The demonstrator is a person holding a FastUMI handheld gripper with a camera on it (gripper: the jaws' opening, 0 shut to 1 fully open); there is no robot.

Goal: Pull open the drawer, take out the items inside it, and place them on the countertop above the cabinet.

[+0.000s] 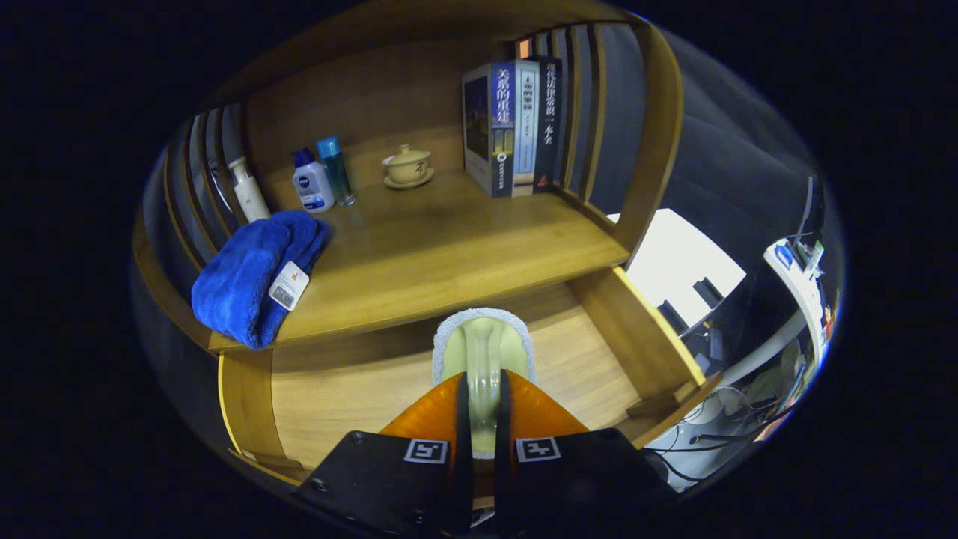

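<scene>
A lidded tea cup [408, 165] on its saucer stands at the back of the wooden surface. Right of the cup, a row of upright books [513, 127] leans against the slatted side; left of it stand a teal-capped bottle [334, 169], a blue-capped white bottle [312, 182] and a cream bottle [248, 189].
</scene>
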